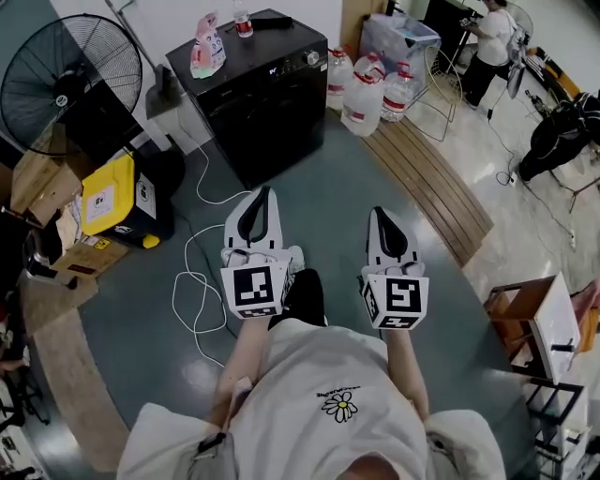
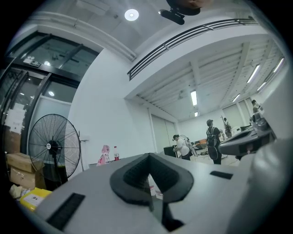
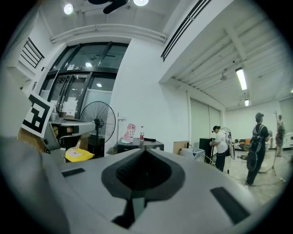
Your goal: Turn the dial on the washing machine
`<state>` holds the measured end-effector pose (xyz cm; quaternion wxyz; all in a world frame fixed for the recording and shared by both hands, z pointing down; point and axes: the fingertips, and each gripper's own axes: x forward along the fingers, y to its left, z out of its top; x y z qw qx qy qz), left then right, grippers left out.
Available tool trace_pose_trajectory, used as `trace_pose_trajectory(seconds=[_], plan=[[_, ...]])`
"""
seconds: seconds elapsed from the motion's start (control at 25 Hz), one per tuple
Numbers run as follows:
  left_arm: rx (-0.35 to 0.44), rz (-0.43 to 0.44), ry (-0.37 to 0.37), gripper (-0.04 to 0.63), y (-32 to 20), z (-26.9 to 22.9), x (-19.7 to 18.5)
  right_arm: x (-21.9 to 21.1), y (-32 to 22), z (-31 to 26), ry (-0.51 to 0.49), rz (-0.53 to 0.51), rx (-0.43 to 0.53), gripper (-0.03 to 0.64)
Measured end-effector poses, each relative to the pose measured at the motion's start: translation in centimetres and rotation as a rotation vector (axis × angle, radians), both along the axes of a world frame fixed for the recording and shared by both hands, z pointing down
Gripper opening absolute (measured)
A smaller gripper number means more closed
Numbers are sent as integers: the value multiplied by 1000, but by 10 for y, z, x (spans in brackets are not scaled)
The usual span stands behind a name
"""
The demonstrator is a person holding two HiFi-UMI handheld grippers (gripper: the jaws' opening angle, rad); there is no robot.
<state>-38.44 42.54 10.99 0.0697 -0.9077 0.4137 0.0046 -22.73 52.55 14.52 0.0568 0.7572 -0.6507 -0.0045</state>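
Observation:
The black washing machine (image 1: 267, 94) stands against the far wall, about a body length ahead of me. Its small silver dial (image 1: 312, 58) sits at the top right of the front. A pink bottle (image 1: 207, 47) and a small red-capped bottle (image 1: 243, 21) stand on its lid. My left gripper (image 1: 265, 194) and right gripper (image 1: 380, 215) are held side by side over the floor, both pointing at the machine and far from it. In each gripper view the jaws meet with nothing between them: left gripper (image 2: 149, 156), right gripper (image 3: 144, 151). The right gripper view shows the machine (image 3: 139, 145) just above the jaws.
A big standing fan (image 1: 70, 84) and a yellow box (image 1: 108, 192) are left of the machine. Several water jugs (image 1: 366, 94) stand to its right. A white cable (image 1: 192, 281) loops on the floor by my left foot. A person (image 1: 487, 42) stands far back right.

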Motion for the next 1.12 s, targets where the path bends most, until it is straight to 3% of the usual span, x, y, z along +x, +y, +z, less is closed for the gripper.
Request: trace_pose_trajectory(seconds=[0.32, 0.68, 1.12], plan=[[58, 31, 46, -2, -46, -24, 41, 38, -37, -27, 33, 12, 79, 3], [72, 80, 37, -2, -121, -30, 102, 88, -97, -28, 52, 52, 71, 3], [73, 114, 55, -2, -279, -44, 176, 154, -259, -35, 67, 28, 34, 3]])
